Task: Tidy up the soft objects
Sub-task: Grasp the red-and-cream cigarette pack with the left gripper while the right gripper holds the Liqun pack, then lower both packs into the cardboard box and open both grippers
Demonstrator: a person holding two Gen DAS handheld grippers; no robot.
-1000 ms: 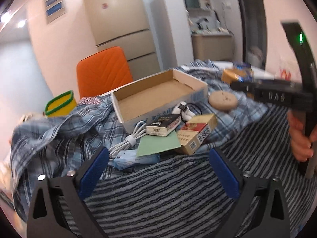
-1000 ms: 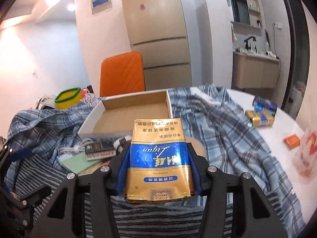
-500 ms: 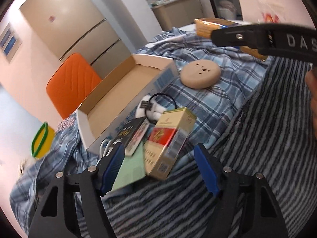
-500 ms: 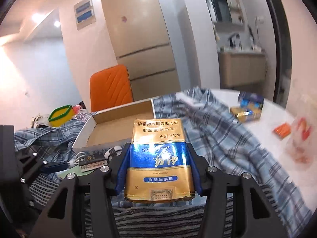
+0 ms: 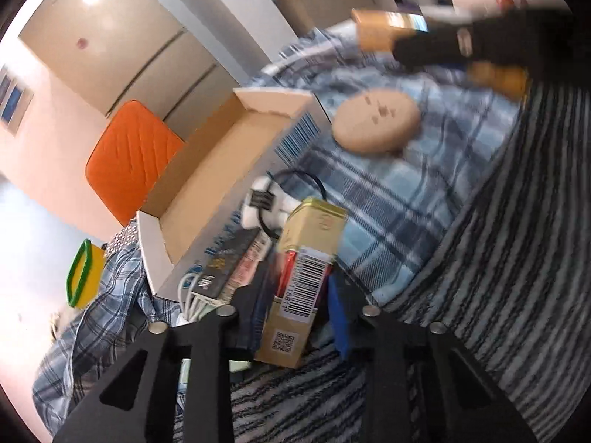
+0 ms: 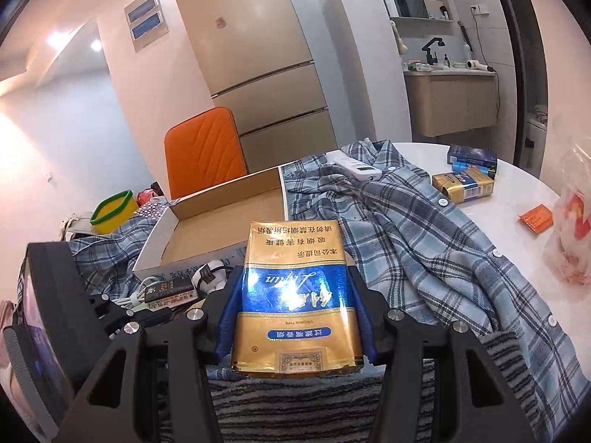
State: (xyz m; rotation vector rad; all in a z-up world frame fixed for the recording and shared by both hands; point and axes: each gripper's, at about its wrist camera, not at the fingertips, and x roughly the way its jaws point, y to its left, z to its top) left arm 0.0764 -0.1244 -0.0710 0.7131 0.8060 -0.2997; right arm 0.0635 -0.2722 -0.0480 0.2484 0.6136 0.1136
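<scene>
White round table (image 6: 517,199) draped with plaid shirt (image 6: 406,229), striped towel (image 5: 517,258); fridge (image 6: 258,55) behind. Left gripper (image 5: 299,291) clamped on red-gold pack (image 5: 303,277) beside cardboard box (image 5: 207,170); right gripper (image 6: 295,306) clamps blue-gold pack (image 6: 295,295).

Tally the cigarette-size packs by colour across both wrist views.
Gold-and-blue: 2, the held gold-and-blue pack and the tabletop gold-and-blue pack
Red-and-gold: 1, the red-and-gold pack
Black: 1, the black pack
Dark blue: 1, the dark blue pack
Total: 5
</scene>
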